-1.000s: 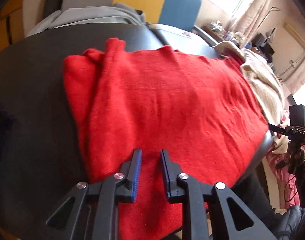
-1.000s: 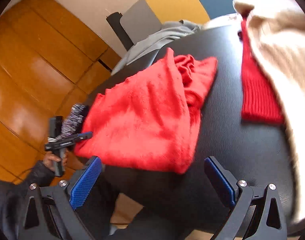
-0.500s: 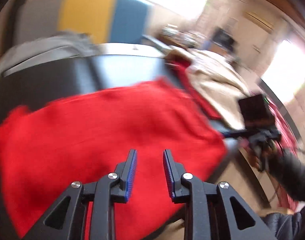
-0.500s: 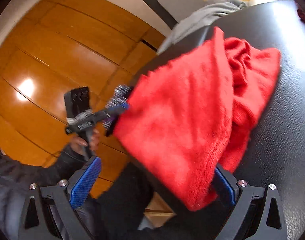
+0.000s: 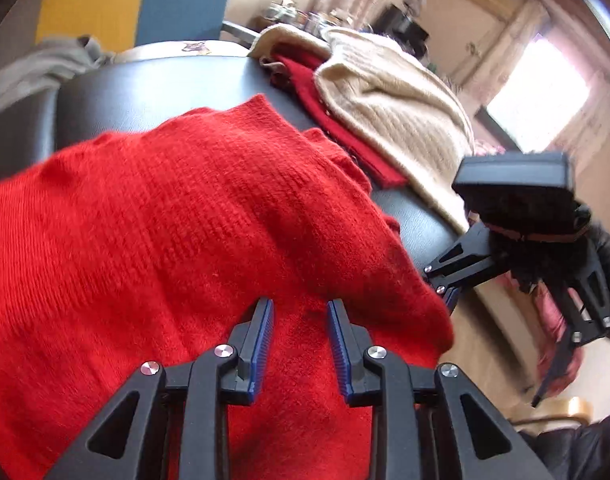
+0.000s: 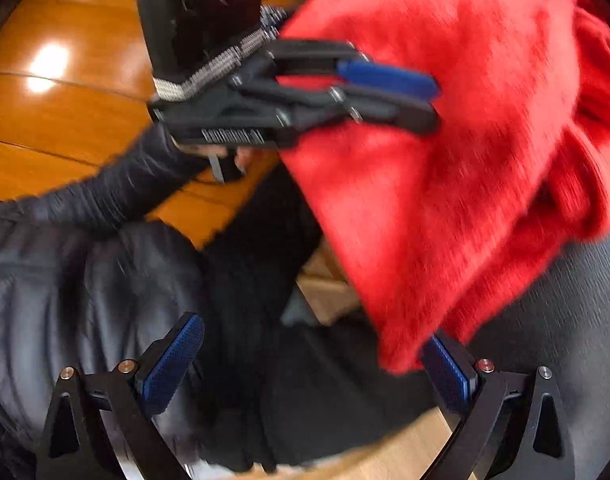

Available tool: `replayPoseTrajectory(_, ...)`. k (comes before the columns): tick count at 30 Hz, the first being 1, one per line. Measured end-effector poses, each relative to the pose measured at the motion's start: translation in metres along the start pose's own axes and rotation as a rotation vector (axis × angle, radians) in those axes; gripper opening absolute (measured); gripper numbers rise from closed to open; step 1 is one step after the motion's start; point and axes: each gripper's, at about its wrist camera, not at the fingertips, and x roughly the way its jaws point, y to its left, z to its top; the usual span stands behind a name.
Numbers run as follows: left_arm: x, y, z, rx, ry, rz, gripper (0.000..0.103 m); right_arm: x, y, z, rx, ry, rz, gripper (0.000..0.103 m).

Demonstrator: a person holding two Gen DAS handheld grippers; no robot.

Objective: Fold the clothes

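Fingers (image 5: 261, 344) of the left gripper (image 5: 299, 344) stood a narrow gap apart w/ nothing clamped between them, hovering over the near edge of the red sweater (image 5: 177, 208), prob. to press or steady the cloth. Fingers (image 6: 173, 364) of the right gripper (image 6: 309, 364) were spread wide; the sweater's lower corner hung against the inner face of one pad, not pinched. That wide setting suited taking a thick knit edge. The sweater lay across the black worktop (image 5: 153, 84), doubled w/ a layer showing beneath, its near edge draping off the rim. A cream knit (image 5: 389, 92) sat on another red garment (image 5: 345, 128) at the far side, clear of the work area. Motion blur limited detail in the right wrist view.
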Motion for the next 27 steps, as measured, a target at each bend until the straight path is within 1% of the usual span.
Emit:
replayPoseTrajectory(2, -0.001, -0.001, -0.006, -0.037, -0.016, -0.028, 0.027, -0.006, -0.006, -0.01, 0.035, -0.005, 0.008, 0.103)
replayPoseTrajectory(4, -0.002, -0.007, -0.006, -0.037, -0.029, -0.019, 0.027, -0.009, -0.009, -0.019, 0.062, -0.02, 0.002, 0.102)
replayPoseTrajectory(7, -0.003, -0.015, -0.006, -0.036, -0.047, -0.005, 0.027, -0.008, -0.005, -0.025, 0.08, -0.032, -0.057, 0.102)
replayPoseTrajectory(8, -0.004, -0.018, -0.006, -0.035, -0.054, -0.001, 0.028, -0.008, -0.002, -0.024, 0.084, -0.033, -0.087, 0.102)
replayPoseTrajectory(10, -0.007, -0.023, -0.006, -0.032, -0.071, 0.011, 0.032, -0.014, 0.007, -0.023, 0.096, -0.055, -0.174, 0.102)
replayPoseTrajectory(12, -0.027, -0.018, -0.006, -0.019, -0.113, 0.033, 0.035, -0.029, 0.018, -0.025, 0.104, -0.094, -0.284, 0.103)
replayPoseTrajectory(13, -0.04, -0.011, -0.007, -0.024, -0.134, 0.038, 0.037, -0.039, 0.025, -0.025, 0.104, -0.135, -0.341, 0.103)
replayPoseTrajectory(15, -0.062, 0.006, -0.011, -0.024, -0.163, 0.092, 0.041, -0.061, 0.039, -0.02, 0.099, -0.243, -0.417, 0.103)
replayPoseTrajectory(17, -0.083, 0.028, -0.014, -0.028, -0.178, 0.175, 0.043, -0.074, 0.054, -0.006, 0.067, -0.347, -0.479, 0.103)
replayPoseTrajectory(19, -0.098, 0.047, -0.015, -0.033, -0.177, 0.237, 0.046, -0.082, 0.068, 0.013, 0.024, -0.448, -0.536, 0.103)
replayPoseTrajectory(20, -0.106, 0.057, -0.016, -0.031, -0.173, 0.259, 0.047, -0.083, 0.072, 0.024, 0.003, -0.488, -0.562, 0.103)
replayPoseTrajectory(21, -0.114, 0.066, -0.017, -0.028, -0.168, 0.28, 0.049, -0.08, 0.072, 0.039, -0.01, -0.507, -0.582, 0.103)
replayPoseTrajectory(24, -0.123, 0.089, -0.011, -0.03, -0.154, 0.321, 0.051, -0.068, 0.058, 0.085, -0.009, -0.511, -0.645, 0.103)
replayPoseTrajectory(27, -0.123, 0.105, -0.005, -0.042, -0.142, 0.307, 0.052, -0.049, 0.039, 0.129, 0.022, -0.462, -0.707, 0.103)
